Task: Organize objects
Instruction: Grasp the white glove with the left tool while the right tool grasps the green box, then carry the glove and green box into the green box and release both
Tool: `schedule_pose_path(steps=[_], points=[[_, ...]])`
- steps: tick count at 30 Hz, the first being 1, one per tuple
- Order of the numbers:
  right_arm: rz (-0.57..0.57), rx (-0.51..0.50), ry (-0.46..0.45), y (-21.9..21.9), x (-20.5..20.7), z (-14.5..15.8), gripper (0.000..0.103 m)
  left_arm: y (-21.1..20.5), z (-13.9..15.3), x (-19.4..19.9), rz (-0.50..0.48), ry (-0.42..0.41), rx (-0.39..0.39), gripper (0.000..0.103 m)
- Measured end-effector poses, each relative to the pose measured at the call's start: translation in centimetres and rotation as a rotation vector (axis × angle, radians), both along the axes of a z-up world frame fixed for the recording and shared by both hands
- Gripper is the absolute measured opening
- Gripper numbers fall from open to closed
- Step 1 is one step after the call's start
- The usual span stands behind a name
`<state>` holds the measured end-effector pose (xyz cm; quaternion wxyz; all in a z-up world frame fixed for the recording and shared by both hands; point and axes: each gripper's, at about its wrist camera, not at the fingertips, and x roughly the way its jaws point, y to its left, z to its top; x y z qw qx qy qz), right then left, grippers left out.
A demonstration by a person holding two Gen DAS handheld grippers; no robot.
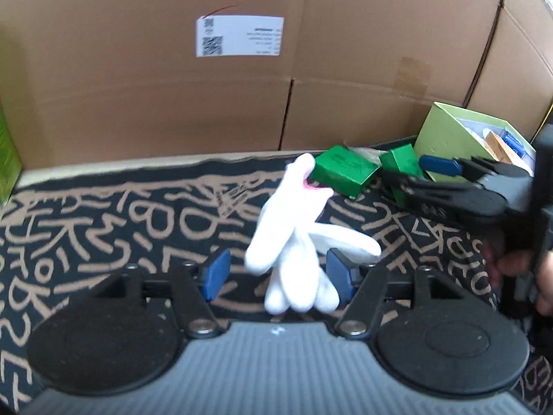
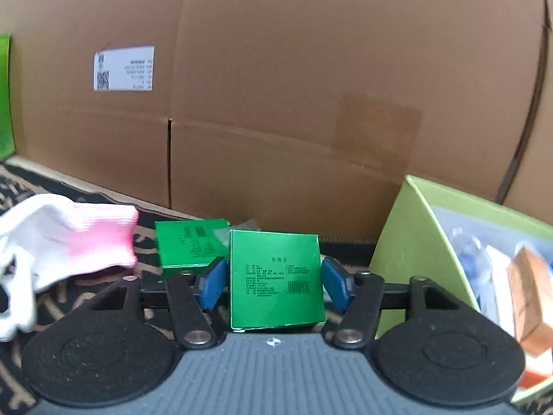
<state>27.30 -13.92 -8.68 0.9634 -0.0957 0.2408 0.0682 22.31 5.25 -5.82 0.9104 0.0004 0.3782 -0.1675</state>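
A white glove with a pink cuff (image 1: 293, 238) lies on the patterned cloth between the open pads of my left gripper (image 1: 280, 273), without touching either pad. It also shows at the left of the right wrist view (image 2: 69, 242). My right gripper (image 2: 274, 278) has its blue pads at both sides of a green box (image 2: 276, 276), closed around it. A second green box (image 2: 188, 245) lies just behind to the left. In the left wrist view the right gripper (image 1: 446, 186) sits at the two green boxes (image 1: 342, 171).
A light green open box (image 2: 414, 242) holding several small packages stands at the right. A large cardboard wall (image 1: 242, 103) with a white label runs along the back. The black and tan patterned cloth (image 1: 103, 224) covers the surface. A green object (image 1: 7, 159) stands at the far left.
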Motion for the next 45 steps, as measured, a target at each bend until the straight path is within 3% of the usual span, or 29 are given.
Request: schedule_pose_path(steps=[3,8,10,11,12,15,18,23,26,34,39,45], points=[[0.032,0.026,-0.008,-0.4,-1.7,0.3,0.063,-0.9,0.1,0.6,0.017,-0.031,0.016,0.08],[0.099,0.078,0.006,-0.9,-5.5,0.7,0.063,-2.8,-0.4,2.3,0.027,-0.045,0.068,0.081],[0.119,0.091,0.013,-1.0,-7.2,0.7,0.063,-3.2,-0.8,3.0,0.024,-0.025,0.08,0.068],[0.131,0.096,0.019,-1.1,-8.0,0.8,0.063,-3.4,-1.0,3.3,0.019,-0.005,0.082,0.048],[0.15,0.102,0.024,-1.1,-8.8,0.9,0.063,-3.5,-1.2,3.7,0.015,0.021,0.08,0.033],[0.185,0.122,0.018,-1.7,-10.6,1.3,0.063,-3.8,-1.2,3.4,0.031,0.033,0.089,0.018],[0.204,0.154,0.003,-2.7,-12.3,2.3,0.063,-3.7,-0.5,2.8,0.033,0.062,0.057,0.012],[0.205,0.207,-0.04,-5.1,-14.6,3.9,0.063,-5.3,2.5,0.6,-0.028,0.031,0.019,0.011],[0.183,0.233,-0.079,-6.7,-15.7,4.8,0.063,-7.2,5.3,-0.9,-0.092,-0.006,-0.042,0.011],[0.068,0.237,-0.197,-12.0,-17.0,7.4,0.063,-16.2,11.5,-2.8,-0.258,-0.139,-0.14,0.011],[-0.042,0.196,-0.264,-15.8,-16.8,8.6,0.063,-21.9,12.4,-1.5,-0.3,-0.146,-0.166,0.011],[-0.174,0.145,-0.293,-20.4,-14.3,8.9,0.063,-27.4,10.9,1.4,-0.302,-0.105,-0.183,0.011]])
